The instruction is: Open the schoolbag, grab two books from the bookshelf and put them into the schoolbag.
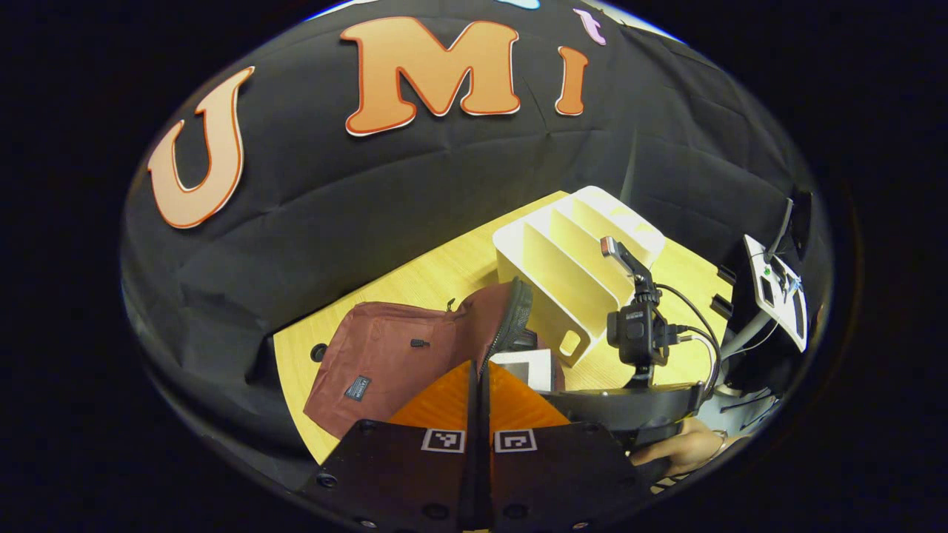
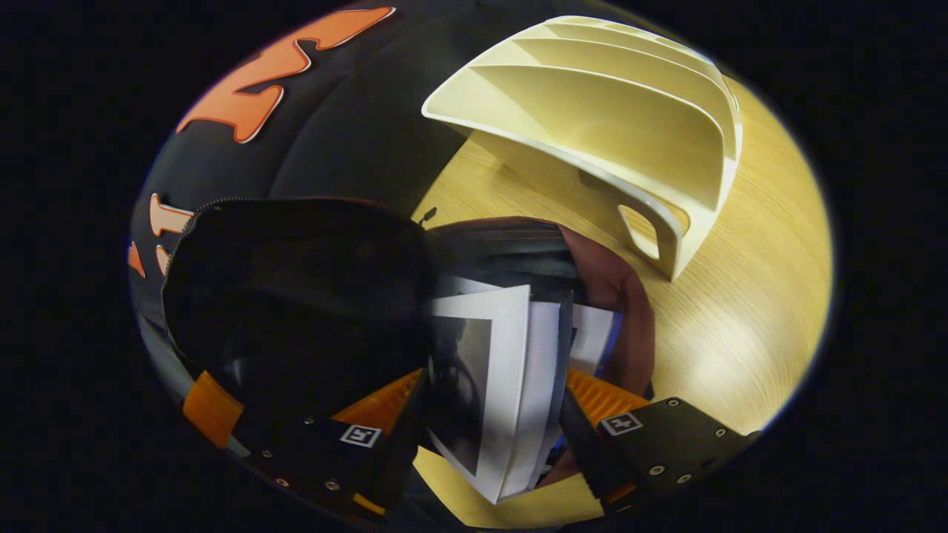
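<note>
In the left gripper view, my left gripper (image 1: 480,385) has its two fingers pressed together, nothing visible between them, with the tips right at the bag's (image 1: 404,355) raised zipper edge. I take the rack (image 1: 570,266) as my mark: the bag lies flat on the table (image 1: 415,281) just in front of the rack, its flap lifted on the side nearest it. A book (image 1: 527,368) shows pale at the bag's mouth, between the flap and the rack's near foot. The right gripper (image 1: 629,411) is beside the rack's front corner, its camera mast standing up against the rack, with a hand (image 1: 685,448) under it.

In the right gripper view, my right gripper (image 2: 492,422) is clamped on the book (image 2: 511,385), both fingers squeezing its sides. The book points into the bag's dark opening (image 2: 311,296), and a second one (image 2: 592,337) lies just behind it inside. The rack (image 2: 607,111) stands just beyond the bag on the table (image 2: 740,311), its slots bare.
</note>
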Tool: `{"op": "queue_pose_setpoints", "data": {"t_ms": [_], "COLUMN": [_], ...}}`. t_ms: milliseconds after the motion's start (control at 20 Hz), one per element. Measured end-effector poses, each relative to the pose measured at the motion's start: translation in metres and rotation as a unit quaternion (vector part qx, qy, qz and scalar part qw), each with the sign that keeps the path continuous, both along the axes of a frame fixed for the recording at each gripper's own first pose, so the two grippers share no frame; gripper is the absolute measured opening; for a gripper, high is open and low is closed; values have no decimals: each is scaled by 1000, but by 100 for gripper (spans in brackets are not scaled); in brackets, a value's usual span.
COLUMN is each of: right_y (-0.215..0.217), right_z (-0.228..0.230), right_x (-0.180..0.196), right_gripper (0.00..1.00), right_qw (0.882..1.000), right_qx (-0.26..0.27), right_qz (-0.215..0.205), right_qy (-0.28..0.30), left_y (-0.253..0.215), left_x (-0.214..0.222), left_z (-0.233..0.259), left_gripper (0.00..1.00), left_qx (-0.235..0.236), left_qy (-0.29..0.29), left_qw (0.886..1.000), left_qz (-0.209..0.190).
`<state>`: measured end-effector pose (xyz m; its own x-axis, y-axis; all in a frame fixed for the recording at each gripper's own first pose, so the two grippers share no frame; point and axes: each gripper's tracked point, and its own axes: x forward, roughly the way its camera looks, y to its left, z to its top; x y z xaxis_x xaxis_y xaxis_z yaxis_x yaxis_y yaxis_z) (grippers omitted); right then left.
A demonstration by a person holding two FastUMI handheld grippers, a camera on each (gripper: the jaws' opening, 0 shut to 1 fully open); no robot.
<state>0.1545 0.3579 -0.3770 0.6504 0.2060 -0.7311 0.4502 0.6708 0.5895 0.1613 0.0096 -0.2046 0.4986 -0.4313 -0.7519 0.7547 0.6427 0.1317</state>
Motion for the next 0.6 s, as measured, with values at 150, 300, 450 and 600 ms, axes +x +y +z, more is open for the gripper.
{"op": "queue_pose_setpoints", "data": {"t_ms": [150,300,450,600], "right_y": [-26,-60,-95,-122], "right_z": [8,27,46,56], "right_x": [-4,-13,-27,-45], "right_gripper": [97,97,98,97], "right_qw": [1000,999,998,996], "right_qx": [-11,-42,-66,-80], "right_qz": [-5,5,7,24], "right_qy": [-1,-9,-14,-5], "left_y": [2,4,8,11], "left_x": [-2,-4,-8,-10], "left_z": [-1,-2,-5,-6], "left_gripper": [1,1,1,1], "left_qx": [0,-4,-7,-9], "left_qy": [-1,-1,6,6], "left_qw": [1000,1000,1000,1000], "left_qz": [-2,-1,6,28]}}
